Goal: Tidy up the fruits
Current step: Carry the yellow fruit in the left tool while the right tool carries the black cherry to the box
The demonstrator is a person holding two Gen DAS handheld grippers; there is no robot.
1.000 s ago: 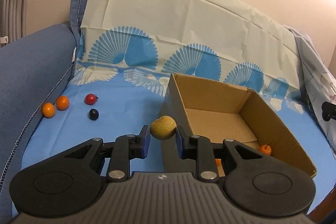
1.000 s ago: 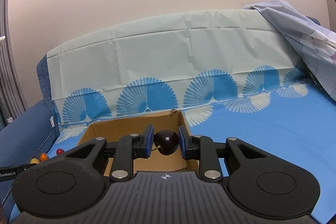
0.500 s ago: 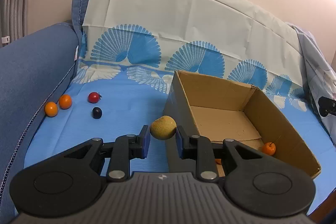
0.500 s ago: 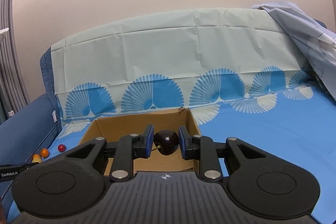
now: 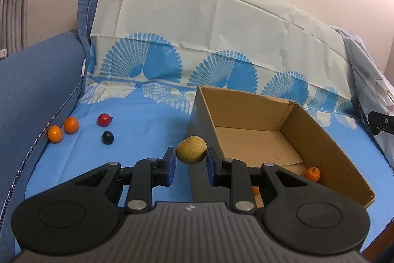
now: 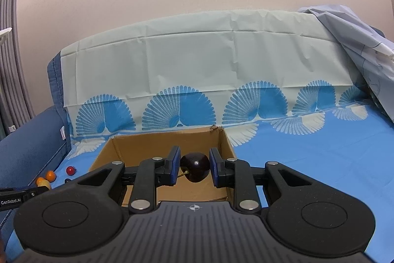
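My left gripper point(image 5: 189, 159) is shut on a yellow round fruit point(image 5: 191, 149), held above the sofa seat just left of an open cardboard box point(image 5: 317, 137). An orange fruit point(image 5: 312, 173) lies in the box's near right corner. My right gripper point(image 6: 194, 166) is shut on a dark purple fruit point(image 6: 195, 166) with a stem, held over the same box point(image 6: 162, 142). Two orange fruits point(image 5: 62, 129), a red fruit point(image 5: 104, 119) and a dark fruit point(image 5: 107, 137) lie on the blue cloth at the left.
The box sits on a blue patterned cloth point(image 5: 147, 130) over a sofa, with a blue armrest point(image 5: 32, 90) at the left and the covered backrest point(image 5: 209, 24) behind. A pale crumpled sheet point(image 6: 357, 41) lies at the right.
Both grippers keep their fruits. The left view has shifted slightly, the box and loose fruits sliding a little right and down. The right view has risen a little over the box.
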